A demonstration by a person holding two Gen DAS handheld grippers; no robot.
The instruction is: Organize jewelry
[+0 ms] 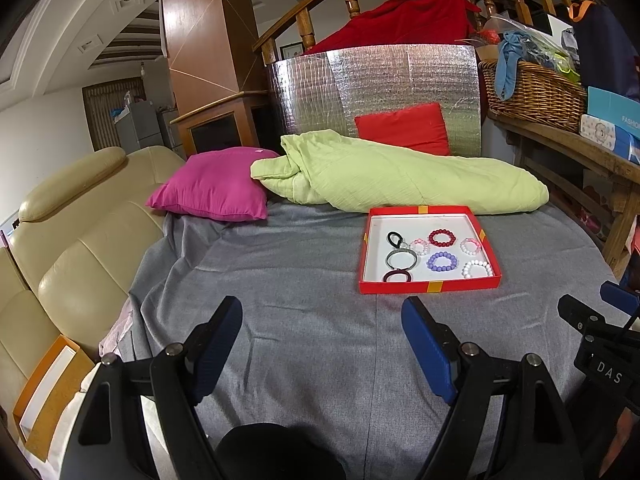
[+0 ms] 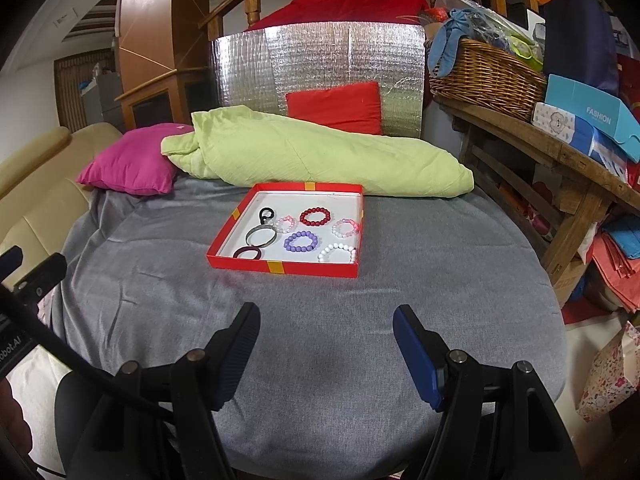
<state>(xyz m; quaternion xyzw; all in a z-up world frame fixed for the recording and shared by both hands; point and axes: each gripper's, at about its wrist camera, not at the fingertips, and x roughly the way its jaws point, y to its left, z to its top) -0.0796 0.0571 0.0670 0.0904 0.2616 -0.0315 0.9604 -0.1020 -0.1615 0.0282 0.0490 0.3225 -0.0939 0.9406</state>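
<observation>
Red tray [image 2: 280, 267], white inside, on a grey-covered surface, likely a bed; all places given from the tray

Contents: red bead bracelet [image 2: 315, 216] at far centre; purple bead bracelet [image 2: 301, 240] mid-tray; white bead bracelet [image 2: 337, 252] at near right corner; two pink-white bead rings [image 2: 345, 227] right and centre; grey ring [image 2: 261, 235], black clasp [image 2: 267, 213] and dark band [image 2: 248, 253] along left side, the first two touching

Handling, judged: light, rounded beads likely slippery, strung loops probably elastic; pinch across one side of a loop

Left gripper [image 1: 322, 344] and right gripper [image 2: 326, 352]: jaws apart, empty, well short of the tray's near wall

Surroundings: green quilt [image 2: 320, 156] just behind, magenta cushion [image 2: 132, 168] far left, basket [image 2: 484, 80] far right; nothing blocks approach
</observation>
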